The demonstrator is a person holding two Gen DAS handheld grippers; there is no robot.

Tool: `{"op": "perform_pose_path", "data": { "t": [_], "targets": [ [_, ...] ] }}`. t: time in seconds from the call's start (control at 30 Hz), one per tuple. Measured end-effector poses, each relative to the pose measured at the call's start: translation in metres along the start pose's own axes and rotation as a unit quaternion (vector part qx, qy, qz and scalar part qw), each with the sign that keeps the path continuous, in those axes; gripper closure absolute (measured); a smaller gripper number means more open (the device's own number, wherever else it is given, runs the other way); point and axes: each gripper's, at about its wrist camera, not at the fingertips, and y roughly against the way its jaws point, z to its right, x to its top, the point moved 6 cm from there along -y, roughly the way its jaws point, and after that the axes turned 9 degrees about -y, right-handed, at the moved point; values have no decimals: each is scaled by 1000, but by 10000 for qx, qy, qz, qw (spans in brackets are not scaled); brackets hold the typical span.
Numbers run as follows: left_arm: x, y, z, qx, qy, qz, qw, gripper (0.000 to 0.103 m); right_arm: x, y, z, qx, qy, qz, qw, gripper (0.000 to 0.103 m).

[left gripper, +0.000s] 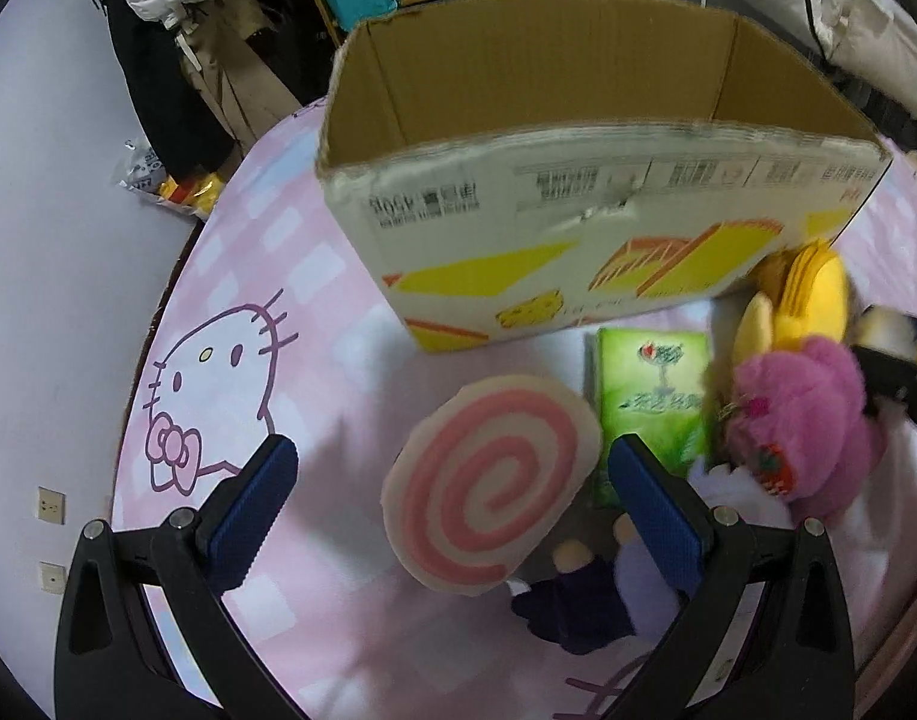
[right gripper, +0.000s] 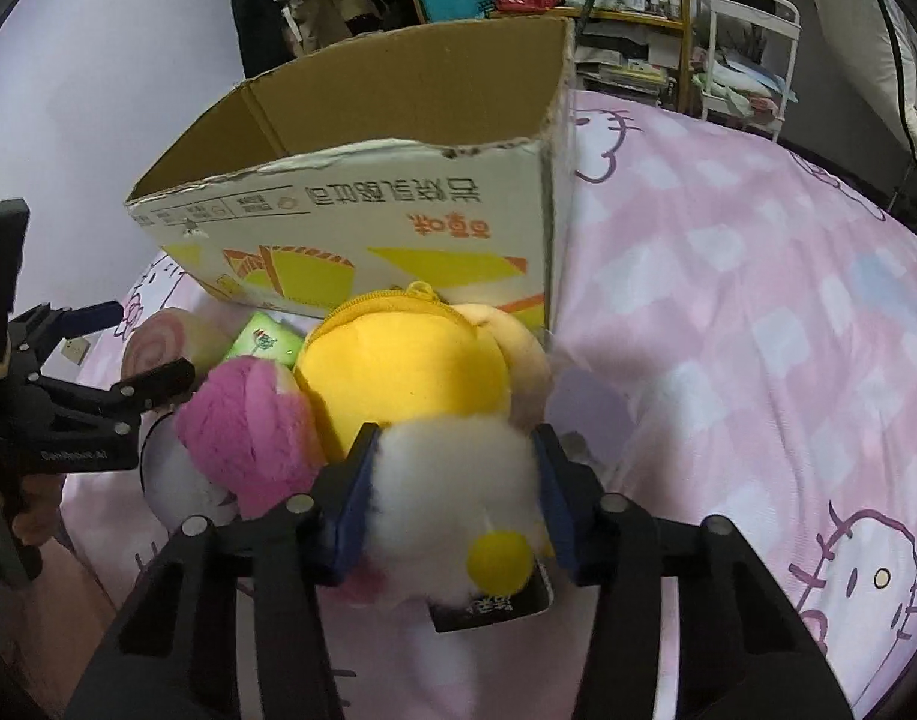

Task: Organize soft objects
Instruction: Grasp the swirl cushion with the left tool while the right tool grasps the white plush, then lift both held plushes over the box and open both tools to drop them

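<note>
An open cardboard box (left gripper: 578, 204) (right gripper: 398, 222) stands on the pink cat-print bedspread (left gripper: 248, 300) (right gripper: 758, 330). In front of it lies a heap of soft things. My left gripper (left gripper: 458, 468) is open, pointing steeply down, with a pink-and-white spiral cushion (left gripper: 488, 480) (right gripper: 164, 336) between its blue pads, untouched. My right gripper (right gripper: 452, 504) is shut on a white fluffy plush toy (right gripper: 452, 480) with a yellow ball. Beside it lie a pink fluffy plush (right gripper: 248, 432) (left gripper: 800, 414), a yellow zip pouch plush (right gripper: 410, 372) (left gripper: 812, 294) and a green tissue pack (left gripper: 650, 396) (right gripper: 266, 342).
A dark purple doll (left gripper: 572, 600) lies under the cushion's near edge. The bed's left edge meets a pale wall (left gripper: 50, 240). Behind the box are hanging clothes (left gripper: 158, 60), a cluttered shelf (right gripper: 626, 12) and a white rack (right gripper: 752, 48).
</note>
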Motion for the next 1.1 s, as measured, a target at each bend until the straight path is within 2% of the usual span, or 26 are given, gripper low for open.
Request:
{"op": "perform_pose_path", "data": {
  "t": [0.1, 0.23, 0.37, 0.43, 0.47, 0.6, 0.67, 0.73, 0.9, 1.1],
  "targets": [
    [-4, -9, -1, -4, 16, -96, 10000, 1, -1, 0, 1, 100, -17, -41, 9999, 58],
    [-6, -11, -4, -265, 107, -76, 9996, 6, -1, 1, 0, 247, -79, -102, 9996, 67],
    [-5, -12, -1, -442, 48, 16, 9990, 21, -3, 1, 3, 338, -182, -153, 9991, 69],
    [-4, -11, 2, -517, 3, 69, 9986, 32, -3, 0, 5, 337, -252, -171, 9990, 69],
    [-4, -10, 5, -546, 21, 52, 9985, 42, -3, 0, 5, 359, -293, -175, 9988, 70],
    [-7, -2, 5, -575, 87, 91, 9983, 51, -2, 5, 3, 375, -302, -85, 9988, 77],
    [-9, -1, 4, -577, 145, 102, 9982, 54, -1, 8, 4, 392, -314, -42, 9987, 90],
    [-11, 3, 4, -551, 185, 133, 9982, 56, -1, 8, 7, 302, -378, -3, 9988, 90],
    [-18, 12, 6, -453, 246, 173, 9985, 57, 1, 11, 9, 419, -527, 82, 9977, 91],
    [-17, 36, 5, -250, 312, 511, 9979, 59, 7, 34, 1, 402, -388, 642, 9964, 92]
  ]
}}
